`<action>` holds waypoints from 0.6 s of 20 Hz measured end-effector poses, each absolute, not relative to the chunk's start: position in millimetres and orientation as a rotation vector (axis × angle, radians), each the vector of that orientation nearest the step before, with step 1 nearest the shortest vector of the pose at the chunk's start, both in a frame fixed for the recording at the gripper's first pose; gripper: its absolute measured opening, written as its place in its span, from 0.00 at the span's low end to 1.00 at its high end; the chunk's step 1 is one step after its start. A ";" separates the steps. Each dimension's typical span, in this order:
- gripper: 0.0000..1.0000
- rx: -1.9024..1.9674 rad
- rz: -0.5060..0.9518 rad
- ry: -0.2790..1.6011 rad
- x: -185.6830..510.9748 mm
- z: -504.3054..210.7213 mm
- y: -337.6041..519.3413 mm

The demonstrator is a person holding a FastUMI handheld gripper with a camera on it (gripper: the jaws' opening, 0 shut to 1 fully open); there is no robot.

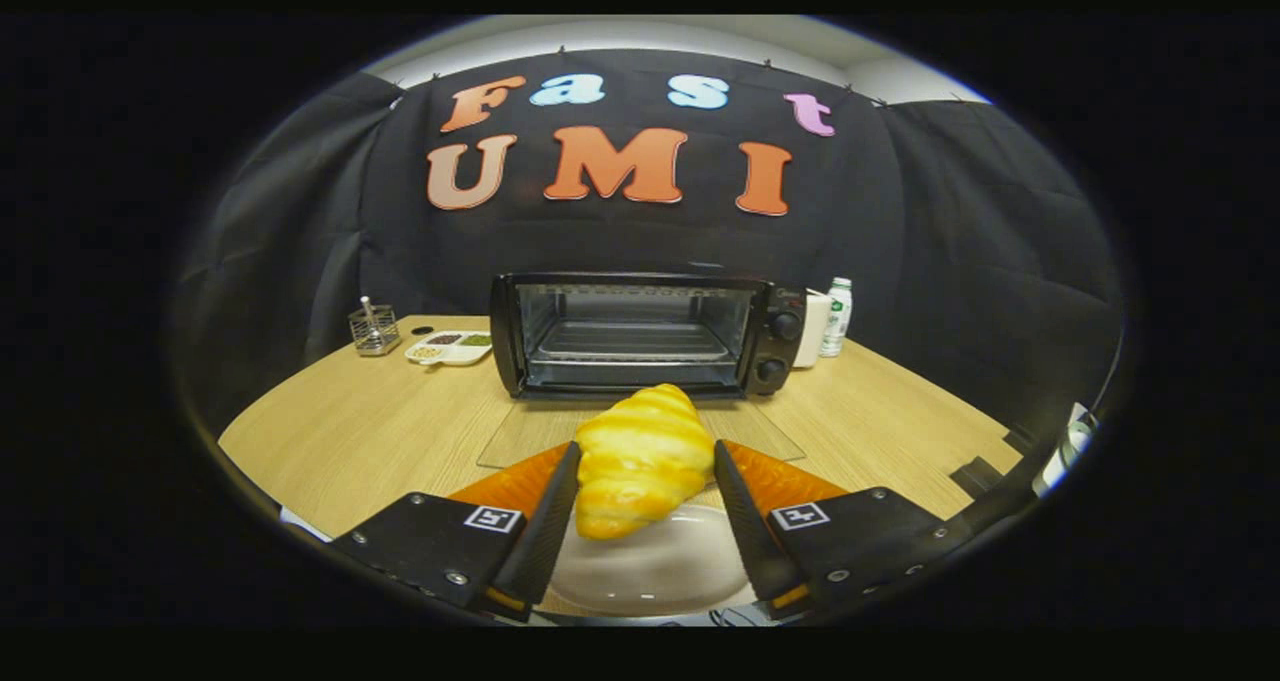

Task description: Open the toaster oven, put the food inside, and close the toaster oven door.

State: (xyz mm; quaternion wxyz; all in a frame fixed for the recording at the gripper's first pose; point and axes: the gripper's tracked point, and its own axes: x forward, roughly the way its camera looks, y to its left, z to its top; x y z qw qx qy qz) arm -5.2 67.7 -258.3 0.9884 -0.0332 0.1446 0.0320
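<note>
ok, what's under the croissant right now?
A white plate lies below the croissant, which the hand-held gripper holds between its fingers. The croissant and fingers cover the plate's far rim, so contact can't be judged.

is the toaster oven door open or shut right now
Open: the toaster oven door lies flat on the table, rack exposed, beyond the croissant.

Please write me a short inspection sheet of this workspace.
Surface: wooden table, bare in front.
Job's things: oven open, its glass door flat on the table, rack bare; croissant between the fingers, over a white plate.
Clutter: wire basket, snack tray beside the oven; bottle and white box on the other side.
Tongs: shut on croissant.
Cables: nothing seen.
Surroundings: black cloth wall.
</note>
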 end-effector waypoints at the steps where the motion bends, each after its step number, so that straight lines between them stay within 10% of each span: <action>1: 0.76 -0.063 0.072 0.289 3.7 -255.3 70.4; 12: 0.76 -0.097 0.043 0.253 113.4 -229.5 72.9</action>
